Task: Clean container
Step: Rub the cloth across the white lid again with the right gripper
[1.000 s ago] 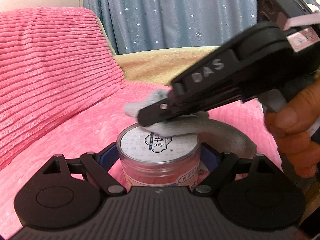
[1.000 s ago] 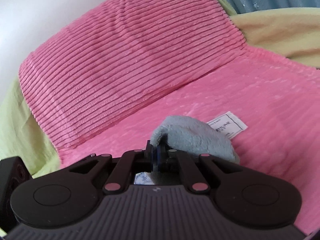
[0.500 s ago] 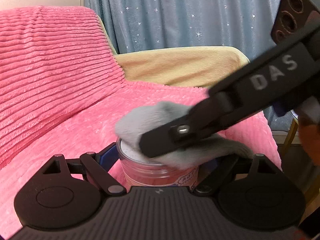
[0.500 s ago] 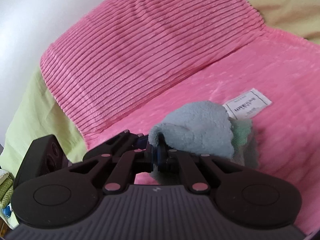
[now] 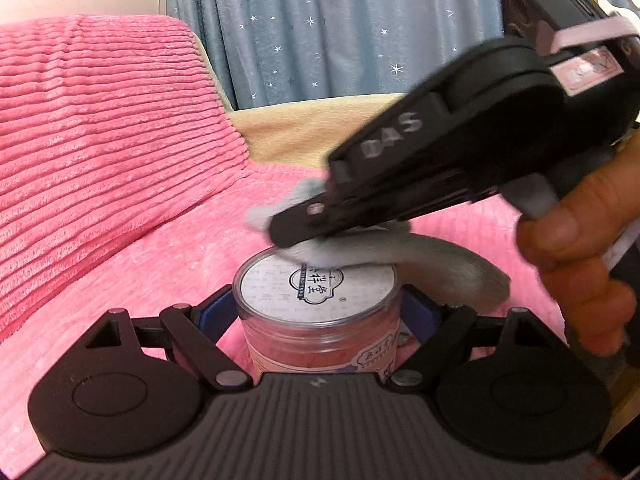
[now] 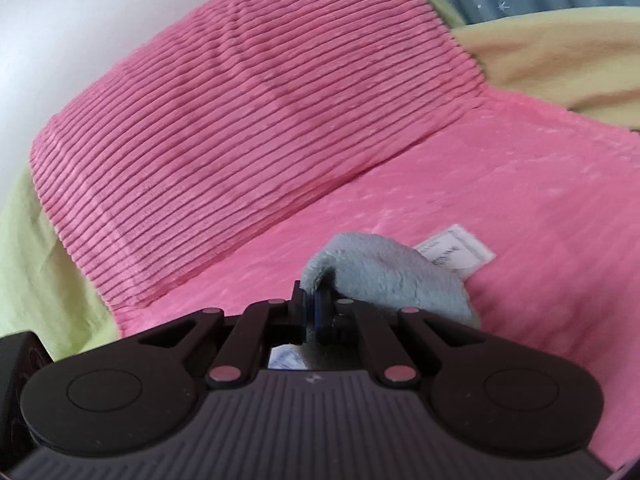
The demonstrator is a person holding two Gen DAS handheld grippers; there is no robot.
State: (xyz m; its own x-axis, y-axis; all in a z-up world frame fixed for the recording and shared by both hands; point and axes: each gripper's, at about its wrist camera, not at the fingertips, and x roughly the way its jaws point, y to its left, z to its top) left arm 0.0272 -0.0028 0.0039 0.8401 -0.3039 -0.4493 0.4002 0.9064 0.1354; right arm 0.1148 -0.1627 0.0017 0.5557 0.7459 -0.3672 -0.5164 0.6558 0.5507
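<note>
Standing upright on a pink plush sofa seat (image 5: 140, 280), the clear container (image 5: 320, 320) with a printed white lid is clamped between the blue pads of the left tool (image 5: 318, 312). Right tool (image 6: 310, 308), held by a hand (image 5: 588, 264), pinches a grey cloth (image 6: 380, 280) tight, pressing it on the lid's far edge. A white label (image 6: 456, 252) hangs from the cloth. Behind: ribbed pink cushion (image 6: 240, 120), yellow-green cover (image 6: 560, 52), starred blue curtain (image 5: 320, 32), pale wall (image 6: 60, 20).
</note>
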